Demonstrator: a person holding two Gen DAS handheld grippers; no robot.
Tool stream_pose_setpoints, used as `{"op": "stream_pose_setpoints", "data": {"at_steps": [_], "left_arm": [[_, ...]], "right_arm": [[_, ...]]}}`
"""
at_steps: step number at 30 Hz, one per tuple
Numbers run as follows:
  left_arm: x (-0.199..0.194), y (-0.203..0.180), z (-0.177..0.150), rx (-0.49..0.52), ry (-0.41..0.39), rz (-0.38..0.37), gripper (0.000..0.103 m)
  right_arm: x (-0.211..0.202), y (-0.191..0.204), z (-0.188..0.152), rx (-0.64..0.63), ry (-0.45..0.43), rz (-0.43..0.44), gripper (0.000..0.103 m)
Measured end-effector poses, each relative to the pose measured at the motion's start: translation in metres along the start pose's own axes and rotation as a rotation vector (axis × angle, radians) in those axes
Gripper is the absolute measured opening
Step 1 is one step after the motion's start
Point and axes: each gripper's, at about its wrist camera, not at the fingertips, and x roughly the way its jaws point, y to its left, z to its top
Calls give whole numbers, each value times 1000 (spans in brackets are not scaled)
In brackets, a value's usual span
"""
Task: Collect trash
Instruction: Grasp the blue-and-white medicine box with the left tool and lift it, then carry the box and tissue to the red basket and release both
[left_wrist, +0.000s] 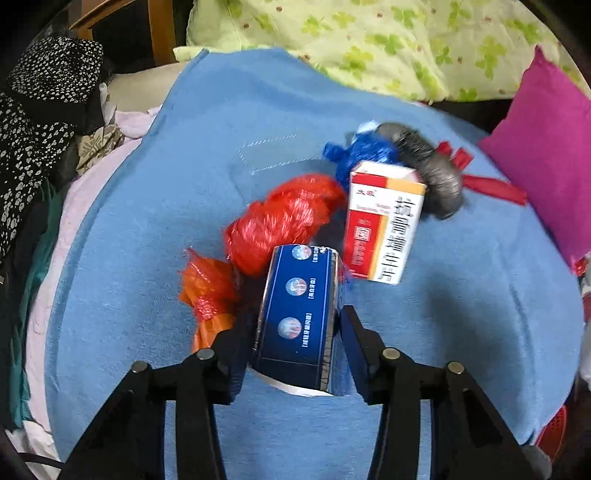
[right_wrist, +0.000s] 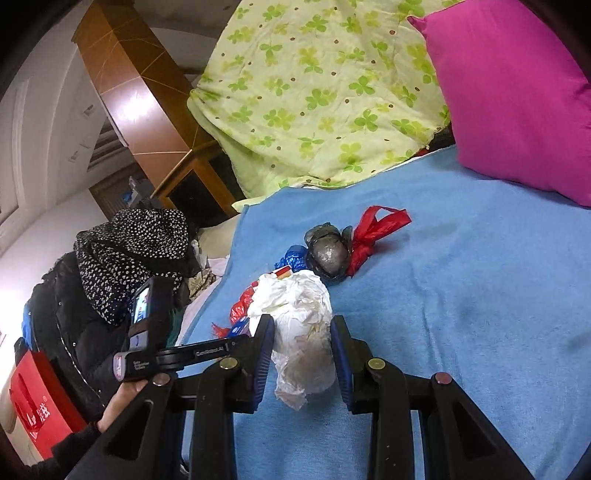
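- Left wrist view: your left hand-held gripper (left_wrist: 295, 332) has its jaws closed in on the dark blue box (left_wrist: 297, 319), one pad on each long side, the box standing tilted between them over the blue blanket (left_wrist: 147, 221).
- Tight on your left flank: the orange bag (left_wrist: 208, 291) sits just beside the left finger, and the red bag (left_wrist: 282, 221) touches the box's far corner.
- Right of that, the white-and-red medicine box (left_wrist: 384, 225) stands upright, near the blue box but apart from it; behind it bunch the blue bag (left_wrist: 364, 149) and grey bag (left_wrist: 430, 173).
- Open blanket lies ahead-left and to your right; the magenta pillow (left_wrist: 546, 155) closes the right edge.
- Right wrist view: your right hand-held gripper (right_wrist: 301, 350) is partly open around the crumpled white bag (right_wrist: 299, 332), pads at both its sides; whether they press it, you cannot tell.
- Beyond lies the grey bag (right_wrist: 328, 256) touching a red bag strip (right_wrist: 369, 236).
- Bare blanket (right_wrist: 480, 295) runs right; floral quilt (right_wrist: 314, 92) and pillow (right_wrist: 517, 92) bound the far edge of the bed.
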Motion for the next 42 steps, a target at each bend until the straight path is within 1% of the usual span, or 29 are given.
{"op": "stream_pose_setpoints", "data": {"at_steps": [3, 4, 5, 7, 10, 13, 14, 16, 19, 21, 23, 26, 28, 29, 31, 32, 34, 36, 39, 42], "left_arm": [[-20, -9, -8, 26, -13, 13, 44], [-29, -11, -11, 34, -26, -1, 44], [-44, -14, -17, 39, -49, -26, 44], [-63, -17, -26, 36, -73, -48, 44], [-95, -23, -42, 9, -96, -121, 44], [-125, -33, -50, -11, -133, -202, 44], [-141, -44, -56, -2, -156, -222, 44], [-161, -60, -59, 6, -183, -248, 45], [-194, -92, -62, 28, -200, -334, 44], [-213, -114, -64, 62, -219, -392, 44], [-231, -136, -66, 101, -237, -433, 45], [-247, -170, -70, 166, -243, -502, 45], [-250, -198, -75, 214, -232, -546, 45], [-250, -216, -78, 240, -225, -574, 45], [-246, -239, -84, 272, -197, -618, 45], [-243, -257, -90, 299, -171, -658, 45], [-240, -281, -101, 337, -136, -701, 45], [-231, -314, -115, 395, -72, -747, 45], [-214, -359, -138, 483, 7, -768, 45], [-194, -399, -164, 567, 89, -771, 45]], "right_arm": [[-9, 3, 1, -8, -5, 2, 34], [-16, 6, 1, -19, -10, -3, 34], [-23, 8, 1, -27, -16, -5, 34], [-39, 12, 2, -46, -30, -12, 34], [-63, 15, 3, -58, -50, -31, 34], [-92, 18, 3, -65, -81, -49, 34], [-105, 19, 3, -62, -95, -61, 34], [-125, 18, 3, -35, -118, -71, 34], [-156, 11, 6, 38, -160, -66, 34], [-184, 4, 7, 82, -205, -83, 34], [-214, -2, 7, 113, -261, -114, 34], [-258, -15, 5, 144, -335, -175, 34], [-282, -25, 0, 150, -368, -236, 34], [-297, -35, -5, 166, -380, -272, 34], [-315, -50, -13, 204, -393, -319, 34], [-328, -61, -20, 235, -405, -353, 34], [-350, -81, -34, 293, -427, -411, 34], [-371, -101, -47, 350, -446, -477, 34], [-399, -133, -67, 420, -446, -593, 34], [-406, -161, -82, 457, -403, -675, 34]]}}
